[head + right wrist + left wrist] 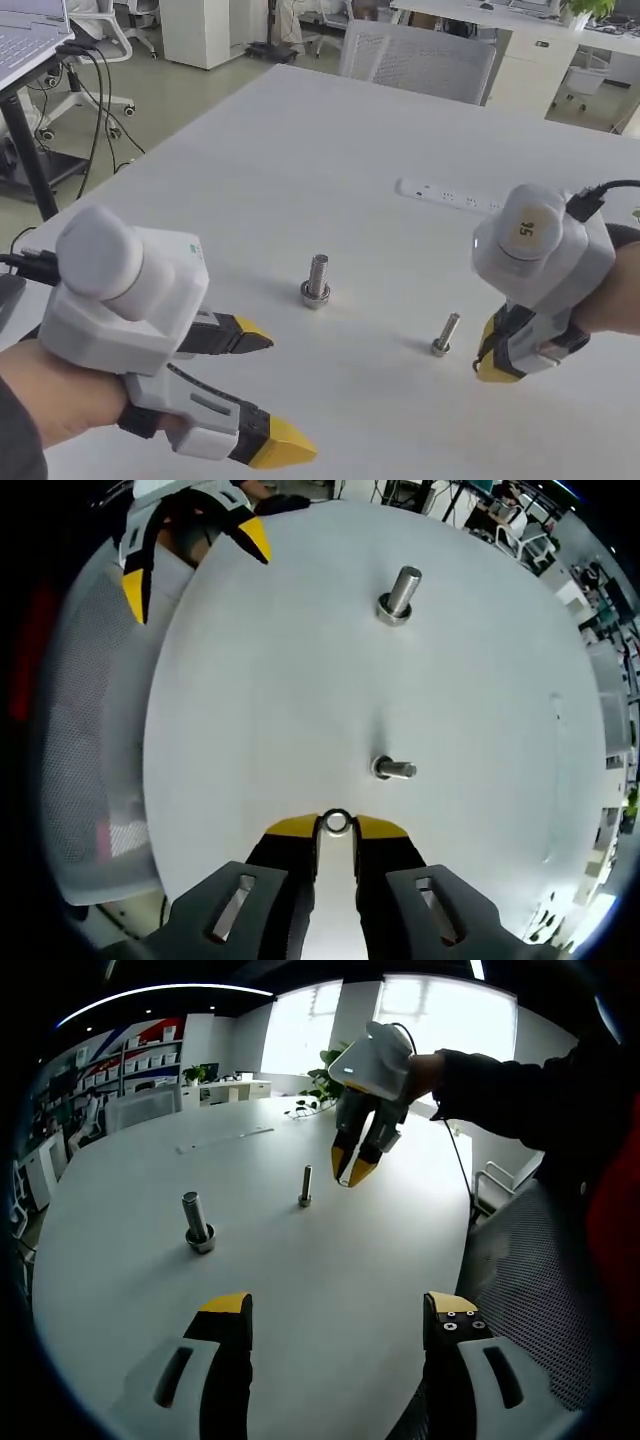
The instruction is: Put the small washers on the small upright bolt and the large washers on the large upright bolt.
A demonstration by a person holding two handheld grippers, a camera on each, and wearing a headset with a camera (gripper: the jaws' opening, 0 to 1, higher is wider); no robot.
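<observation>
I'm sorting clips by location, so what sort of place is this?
Probably an open-plan office: a large white table, a mesh office chair at its far edge, a laptop off to one side, and more desks with a potted plant beyond.

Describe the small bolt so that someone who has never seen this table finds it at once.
On the white table, look on the near side of the white power strip, where two bolts stand. The small bolt is the one just beside the yellow tips of the right gripper; it is thinner and shorter than the large bolt, which stands farther left.
</observation>
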